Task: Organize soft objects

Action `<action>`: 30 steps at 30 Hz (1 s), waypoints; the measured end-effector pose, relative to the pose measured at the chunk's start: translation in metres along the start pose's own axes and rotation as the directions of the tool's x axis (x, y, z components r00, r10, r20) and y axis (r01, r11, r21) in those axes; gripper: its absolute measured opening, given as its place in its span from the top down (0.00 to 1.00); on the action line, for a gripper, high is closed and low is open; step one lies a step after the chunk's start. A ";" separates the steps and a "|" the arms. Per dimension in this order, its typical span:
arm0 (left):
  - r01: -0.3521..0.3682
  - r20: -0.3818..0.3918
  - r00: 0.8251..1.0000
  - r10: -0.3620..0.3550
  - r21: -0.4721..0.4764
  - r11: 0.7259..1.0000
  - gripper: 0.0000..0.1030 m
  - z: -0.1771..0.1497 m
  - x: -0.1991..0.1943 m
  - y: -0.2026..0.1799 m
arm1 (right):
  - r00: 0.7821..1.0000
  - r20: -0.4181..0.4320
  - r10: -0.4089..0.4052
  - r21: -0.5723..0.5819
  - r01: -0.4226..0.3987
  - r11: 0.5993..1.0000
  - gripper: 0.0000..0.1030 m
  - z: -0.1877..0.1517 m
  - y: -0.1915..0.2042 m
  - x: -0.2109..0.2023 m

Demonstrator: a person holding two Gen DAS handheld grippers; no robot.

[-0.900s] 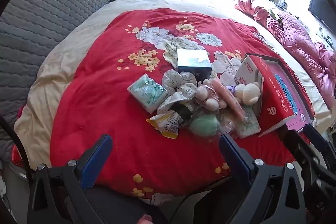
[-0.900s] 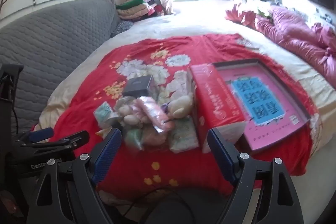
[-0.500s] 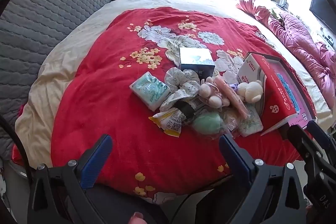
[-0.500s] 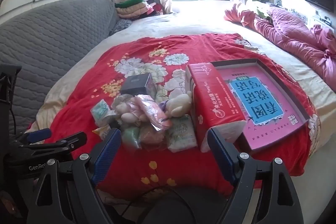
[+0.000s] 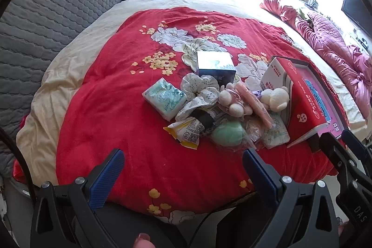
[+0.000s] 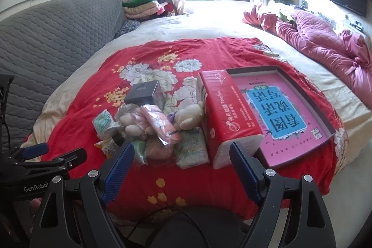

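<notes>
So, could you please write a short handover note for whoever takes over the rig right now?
Left gripper: open, empty, short of the pile.
Right gripper: open, empty, near the pile's front edge.
Soft items lie heaped on the red blanket: tissue pack, scrunchie, plush toy, green sponge, snack packet.
Red box leans into the pink tray, right of the heap.
Done: nothing sorted yet.
Left: everything.
</notes>
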State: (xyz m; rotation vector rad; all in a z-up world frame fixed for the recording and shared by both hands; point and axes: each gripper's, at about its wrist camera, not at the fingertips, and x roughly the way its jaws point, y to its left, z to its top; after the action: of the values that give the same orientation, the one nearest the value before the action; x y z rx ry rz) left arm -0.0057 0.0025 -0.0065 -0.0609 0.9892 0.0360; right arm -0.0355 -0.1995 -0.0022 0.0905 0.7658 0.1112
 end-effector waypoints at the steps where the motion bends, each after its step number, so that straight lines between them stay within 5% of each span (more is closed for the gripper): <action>1: 0.000 0.000 1.000 0.000 0.001 1.000 0.01 0.000 0.000 0.000 | 1.000 0.000 0.002 0.003 -0.002 1.000 0.18 0.000 0.000 0.000; 30: -0.003 0.015 1.000 0.003 0.023 1.000 0.01 0.001 -0.006 -0.005 | 1.000 0.000 -0.007 0.017 0.007 1.000 0.18 0.001 -0.004 -0.003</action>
State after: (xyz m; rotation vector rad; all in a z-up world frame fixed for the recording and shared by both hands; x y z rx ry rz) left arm -0.0079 -0.0025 -0.0012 -0.0377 0.9747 0.0277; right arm -0.0366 -0.2037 -0.0005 0.1040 0.7669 0.0985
